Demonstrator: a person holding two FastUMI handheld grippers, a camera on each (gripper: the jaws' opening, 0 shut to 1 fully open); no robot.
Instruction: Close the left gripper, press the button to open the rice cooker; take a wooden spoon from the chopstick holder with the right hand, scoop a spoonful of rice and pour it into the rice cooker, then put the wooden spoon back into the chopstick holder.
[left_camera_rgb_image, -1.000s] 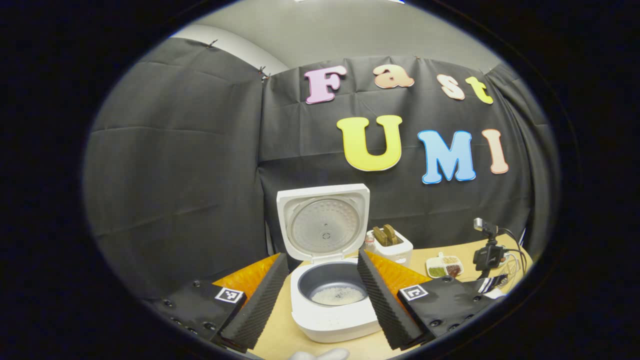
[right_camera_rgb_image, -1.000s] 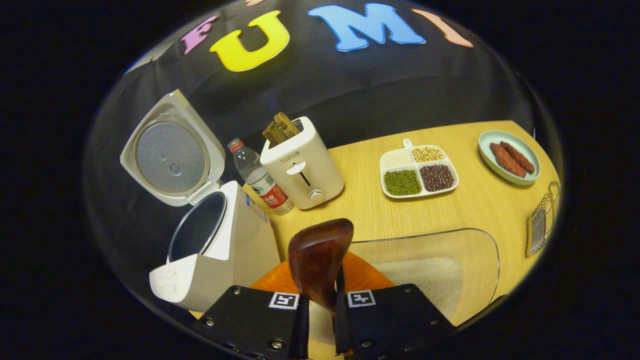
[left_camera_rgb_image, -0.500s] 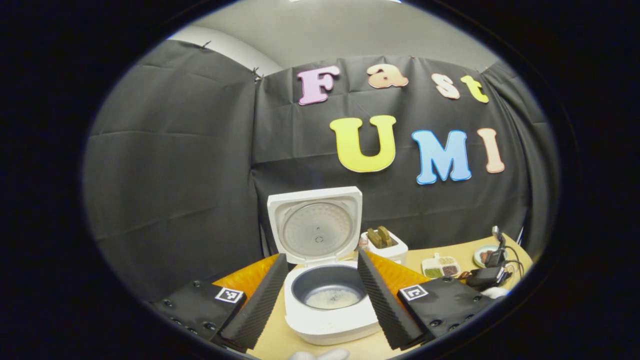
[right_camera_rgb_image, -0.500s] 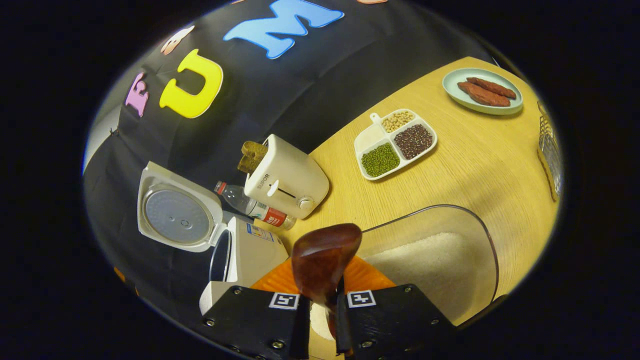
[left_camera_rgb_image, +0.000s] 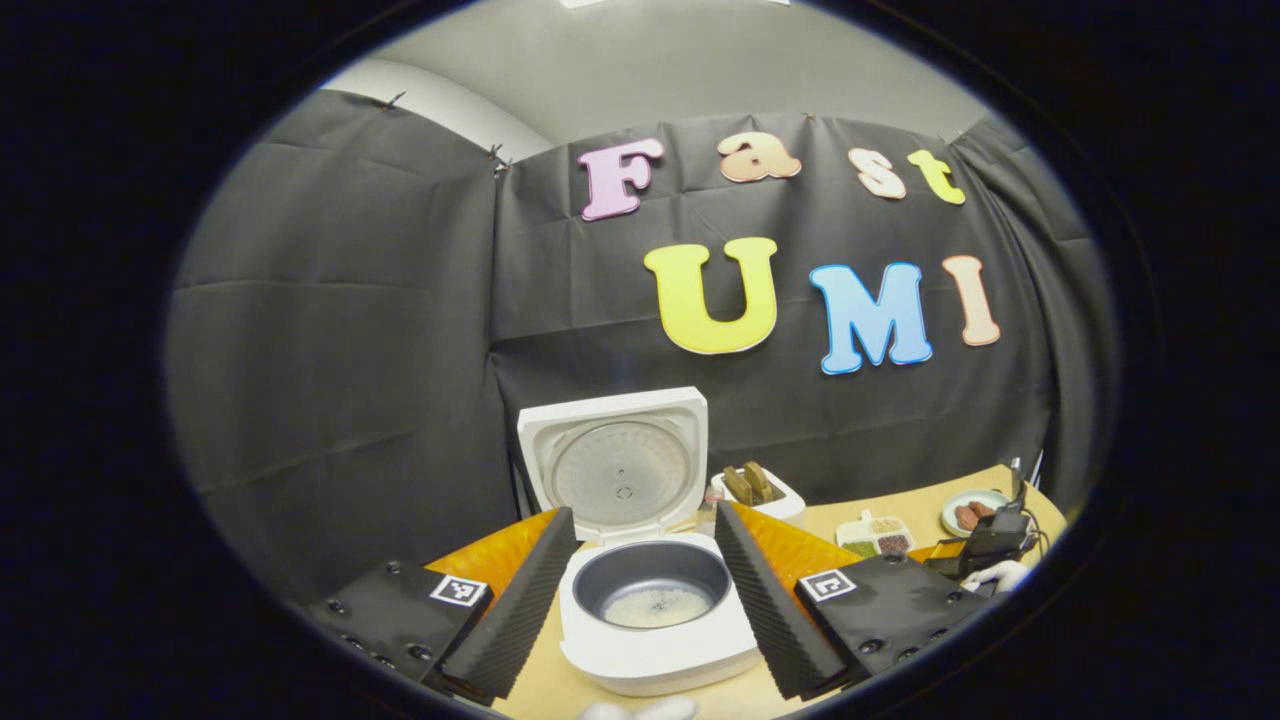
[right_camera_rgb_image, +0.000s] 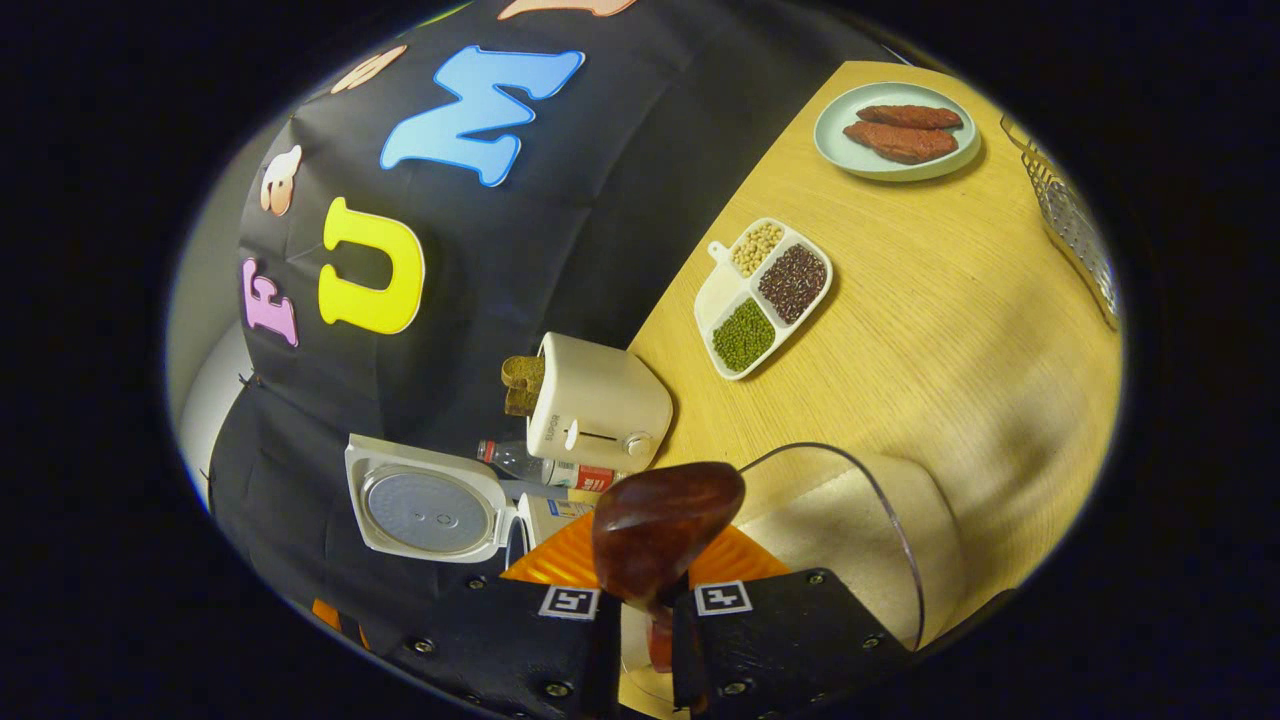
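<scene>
Both fingers of the right gripper clamp the wooden spoon; left gripper gapes (rice cooker between).

Staged recording booth, not a real kitchen: black cloth wall pinned behind a wooden tabletop set with rice cooker, toaster, divided bean dish.
</scene>
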